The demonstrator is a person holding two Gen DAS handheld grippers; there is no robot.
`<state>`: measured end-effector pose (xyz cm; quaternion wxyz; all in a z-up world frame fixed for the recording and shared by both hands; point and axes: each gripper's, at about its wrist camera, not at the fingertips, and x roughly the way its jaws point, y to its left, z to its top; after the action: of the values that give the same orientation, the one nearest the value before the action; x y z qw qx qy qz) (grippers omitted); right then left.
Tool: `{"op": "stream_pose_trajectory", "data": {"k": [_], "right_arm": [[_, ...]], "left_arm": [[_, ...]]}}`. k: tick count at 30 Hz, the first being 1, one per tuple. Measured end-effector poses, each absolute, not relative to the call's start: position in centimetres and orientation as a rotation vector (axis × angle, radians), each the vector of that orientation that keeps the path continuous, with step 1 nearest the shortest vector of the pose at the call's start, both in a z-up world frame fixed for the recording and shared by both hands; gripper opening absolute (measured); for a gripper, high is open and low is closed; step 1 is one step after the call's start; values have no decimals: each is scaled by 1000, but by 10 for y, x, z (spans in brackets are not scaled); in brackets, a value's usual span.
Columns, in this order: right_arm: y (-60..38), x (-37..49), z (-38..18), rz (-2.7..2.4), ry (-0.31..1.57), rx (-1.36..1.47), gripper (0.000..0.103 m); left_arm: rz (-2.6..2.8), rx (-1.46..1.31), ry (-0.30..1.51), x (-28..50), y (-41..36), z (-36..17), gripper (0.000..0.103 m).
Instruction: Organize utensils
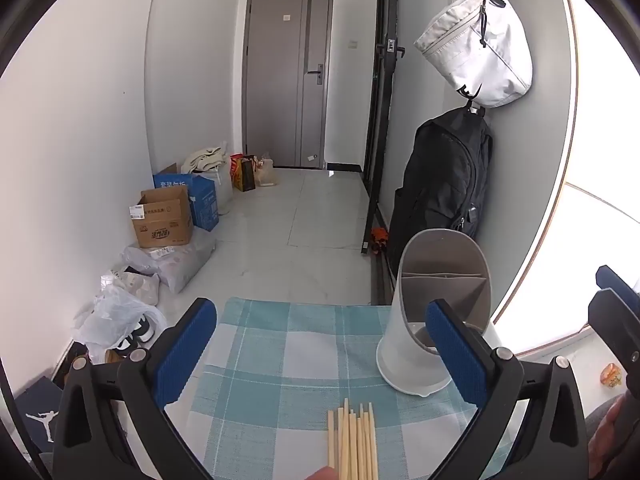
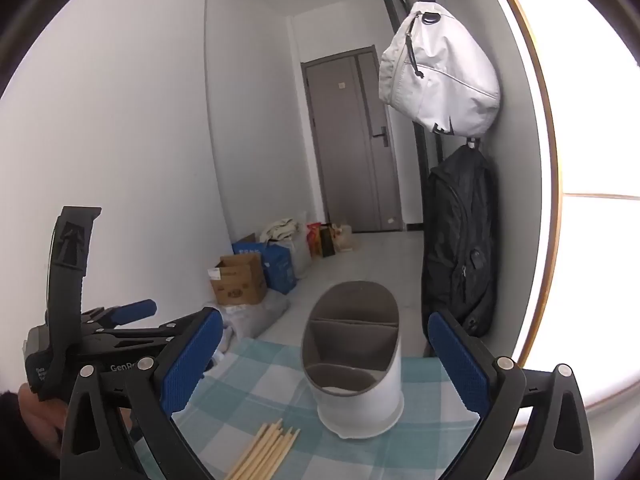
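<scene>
Left gripper (image 1: 320,356) fingers spread wide, empty; chopsticks (image 1: 352,440) lie flat on checked cloth (image 1: 280,360) between them, nearer right finger. Right gripper (image 2: 326,364) likewise spread, chopsticks low between fingers. Beyond, divided utensil holder (image 2: 356,364) upright.

The soft cloth with blue-green and white squares (image 1: 280,360) has thin white lines through it; the thin wooden chopsticks (image 1: 354,440) are pale yellow-tan; the tall plastic holder cup (image 1: 424,320) is white outside and grey inside; the left gripper (image 1: 320,354) is black with bright blue bumpy pads; the right gripper (image 2: 326,364) has the same black and blue; the puffy cloth bag (image 1: 476,44) is white with a black mark; the big backpack (image 1: 440,184) is black; the tall flat door (image 1: 286,80) is grey; 1 open cardboard box (image 1: 162,220) is brown; the paper box behind it (image 1: 200,200) is blue.
</scene>
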<state>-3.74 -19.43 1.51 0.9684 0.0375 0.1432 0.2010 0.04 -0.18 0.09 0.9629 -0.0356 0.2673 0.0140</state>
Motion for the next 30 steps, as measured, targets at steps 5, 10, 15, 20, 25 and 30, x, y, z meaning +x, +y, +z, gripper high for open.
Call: {"op": "stream_pose_trajectory", "data": {"k": [5, 10, 15, 20, 25, 30], "right_arm": [[-188, -39, 17, 399, 290, 59, 103], [-186, -30, 17, 390, 305, 66, 103], [-189, -35, 15, 415, 292, 59, 103], [-187, -35, 13, 417, 293, 53, 103], [-189, -34, 13, 419, 296, 57, 103], [-188, -35, 12, 423, 293, 60, 103]], "left_arm": [[13, -40, 540, 3, -7, 2, 102], [25, -54, 563, 7, -2, 0, 102], [23, -56, 555, 3, -5, -2, 102], [39, -66, 551, 4, -3, -2, 102], [40, -74, 549, 3, -1, -2, 102], [37, -68, 541, 2, -3, -2, 102]]}}
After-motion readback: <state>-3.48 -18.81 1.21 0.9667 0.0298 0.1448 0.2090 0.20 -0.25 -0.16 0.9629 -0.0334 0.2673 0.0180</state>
